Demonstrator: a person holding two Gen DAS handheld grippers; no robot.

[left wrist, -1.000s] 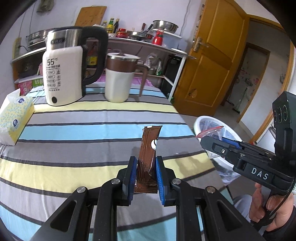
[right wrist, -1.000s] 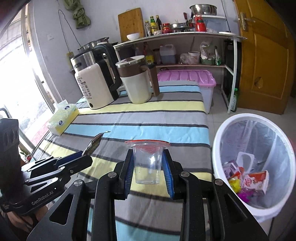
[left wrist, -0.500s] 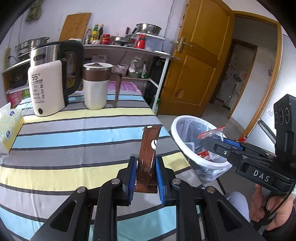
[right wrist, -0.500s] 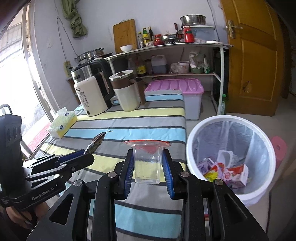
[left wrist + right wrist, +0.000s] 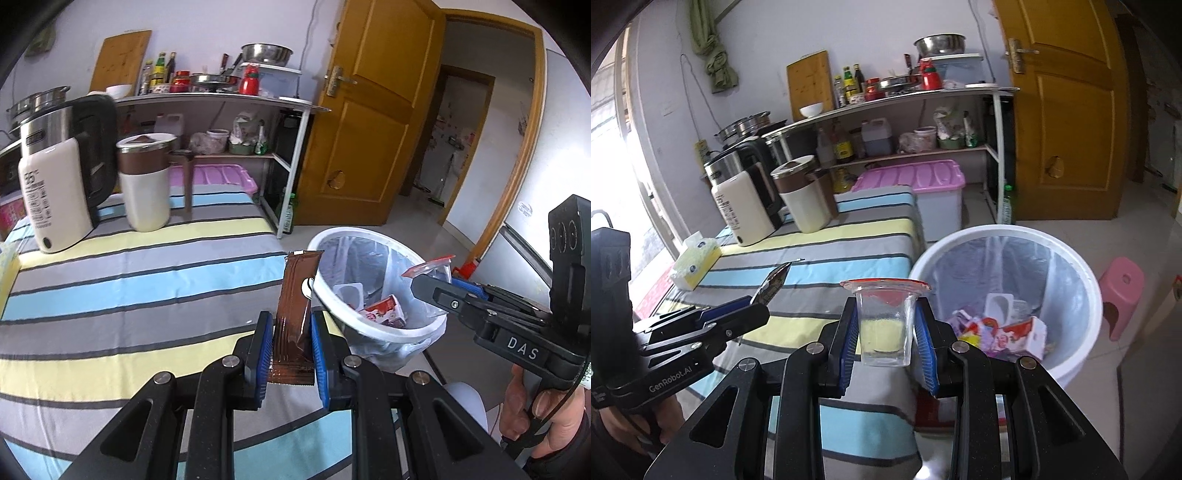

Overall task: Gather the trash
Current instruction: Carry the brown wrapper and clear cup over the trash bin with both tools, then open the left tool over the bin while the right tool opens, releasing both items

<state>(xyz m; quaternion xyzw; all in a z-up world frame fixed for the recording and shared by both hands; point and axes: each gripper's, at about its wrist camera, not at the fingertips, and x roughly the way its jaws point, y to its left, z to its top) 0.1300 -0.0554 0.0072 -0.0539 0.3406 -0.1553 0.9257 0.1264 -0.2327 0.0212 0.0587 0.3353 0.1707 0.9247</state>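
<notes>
Kettle [image 5: 55,192], mug [image 5: 146,184] behind; bin [image 5: 1004,295] seemingly unobstructed.

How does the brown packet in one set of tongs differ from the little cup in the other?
The brown wrapper is flat, opaque and dark; the clear plastic cup is round, see-through, with a red rim. The wrapper sits in the left tongs, the cup in the right tongs. Both are clamped upright near the white trash bin.
</notes>
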